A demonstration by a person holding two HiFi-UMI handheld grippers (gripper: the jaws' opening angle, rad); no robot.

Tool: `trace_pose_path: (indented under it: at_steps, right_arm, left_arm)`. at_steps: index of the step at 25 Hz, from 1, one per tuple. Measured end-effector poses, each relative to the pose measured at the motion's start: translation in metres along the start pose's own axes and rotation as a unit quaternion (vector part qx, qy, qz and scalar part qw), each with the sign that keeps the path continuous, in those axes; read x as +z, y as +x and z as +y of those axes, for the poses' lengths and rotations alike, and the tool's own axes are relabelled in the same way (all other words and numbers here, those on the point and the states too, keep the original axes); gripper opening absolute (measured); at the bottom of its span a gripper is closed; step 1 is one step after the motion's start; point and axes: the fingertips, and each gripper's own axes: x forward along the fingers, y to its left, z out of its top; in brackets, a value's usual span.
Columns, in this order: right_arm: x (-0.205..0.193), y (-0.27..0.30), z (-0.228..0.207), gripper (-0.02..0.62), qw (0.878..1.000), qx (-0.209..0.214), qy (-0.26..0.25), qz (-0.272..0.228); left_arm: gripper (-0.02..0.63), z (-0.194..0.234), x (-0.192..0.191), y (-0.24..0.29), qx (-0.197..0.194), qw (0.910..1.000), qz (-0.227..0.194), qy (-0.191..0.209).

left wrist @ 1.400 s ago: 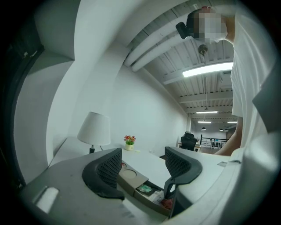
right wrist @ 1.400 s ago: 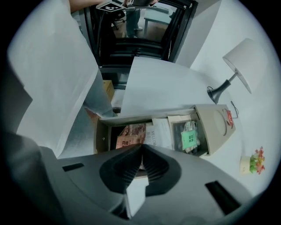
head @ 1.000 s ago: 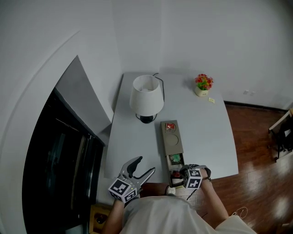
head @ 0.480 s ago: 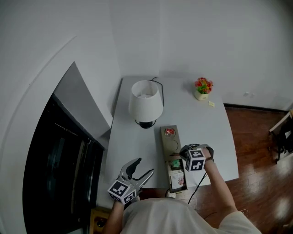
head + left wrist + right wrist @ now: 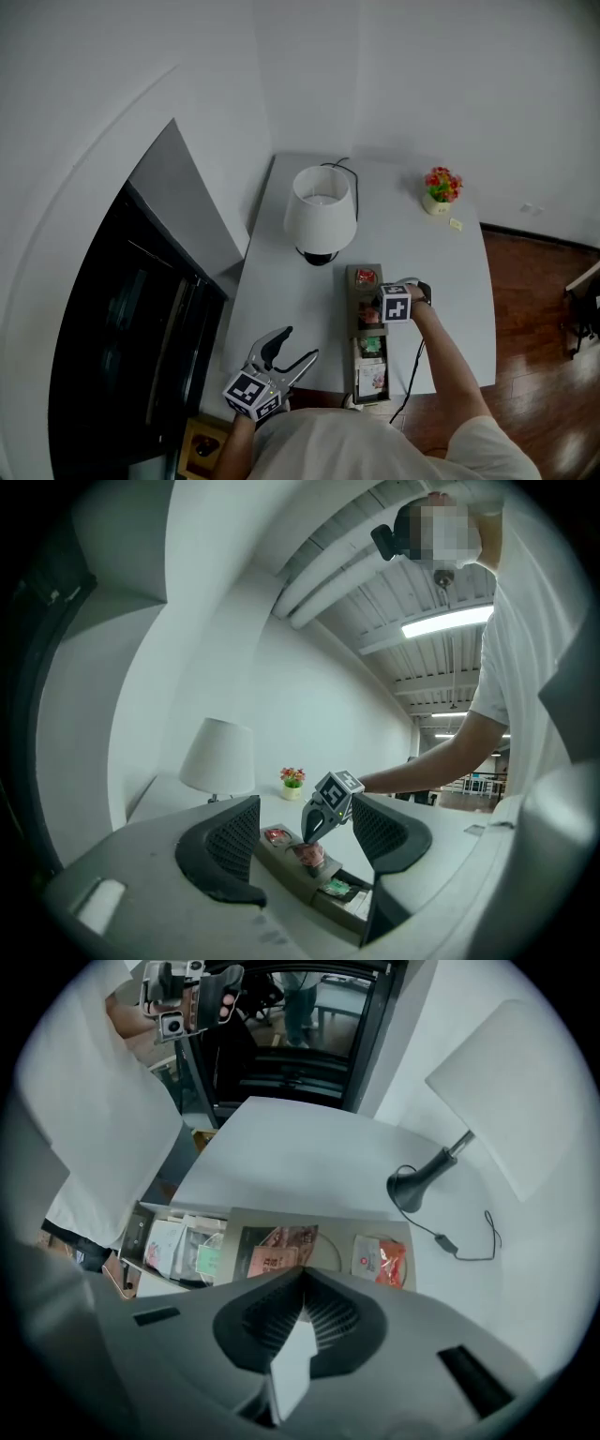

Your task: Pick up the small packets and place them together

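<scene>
Right tool [image 5: 302,1274] closed on one edge of pink packet [image 5: 277,1249], centre frame over tray [image 5: 337,1224]; left tool [image 5: 298,343] open, empty; packet probably light, limp, slippery; pinch a sealed edge.

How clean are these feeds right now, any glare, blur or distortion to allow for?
Head view: dim, even light, sharp, no glare on the table. Left gripper view: strong fisheye with black corners, ceiling light blown out, a mosaic patch laid over the face. Right gripper view: fisheye too, the right claw soft up close, the pink packet it pinches and the tray in focus.
</scene>
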Motion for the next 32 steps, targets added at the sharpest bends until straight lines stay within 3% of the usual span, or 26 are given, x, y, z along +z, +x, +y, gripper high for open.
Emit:
trace_pose_path:
  at_steps: [8,17,18,19,20,22,24,25,29,32]
  right_arm:
    - [-0.005,0.025,-0.019,0.037,0.999,-0.036,0.020,0.028]
    - [-0.004,0.020,-0.034,0.054,0.992,-0.124,0.035,-0.002]
    - [-0.004,0.018,-0.036,0.074,0.990,-0.134,0.034,-0.004]
    - [-0.005,0.017,-0.038,0.221,0.989,-0.145,0.029,-0.005]
    - [-0.004,0.014,-0.041,0.312,0.987,-0.158,0.022,-0.007]
    - [0.002,-0.002,-0.051,0.313,0.979,-0.197,0.029,-0.034]
    - [0.015,-0.031,-0.061,0.313,0.962,-0.240,0.080,-0.102]
    - [0.023,-0.052,-0.064,0.313,0.947,-0.261,0.112,-0.148]
    - [0.063,-0.149,-0.047,0.313,0.861,-0.311,0.204,-0.346]
    - [0.079,-0.198,-0.018,0.314,0.807,-0.319,0.245,-0.432]
  left_arm:
    - [0.299,0.010,-0.001,-0.006,0.020,0.9998,0.004,0.003]
    - [0.299,0.006,0.001,-0.001,0.005,1.0000,0.004,0.004]
    - [0.299,0.006,0.001,0.000,0.002,1.0000,0.004,0.004]
    - [0.299,0.004,0.001,0.001,-0.002,1.0000,0.004,0.004]
    - [0.299,0.003,0.001,0.003,-0.007,1.0000,0.003,0.004]
    - [0.299,-0.002,0.002,0.005,-0.015,0.9999,0.001,0.002]
    - [0.299,-0.006,0.004,0.008,-0.025,0.9997,0.001,0.006]
    - [0.299,-0.008,0.007,0.010,-0.030,0.9995,0.000,0.008]
    - [0.299,-0.012,0.015,0.013,-0.038,0.9992,-0.013,0.002]
    - [0.299,-0.011,0.023,0.014,-0.035,0.9989,-0.032,-0.006]
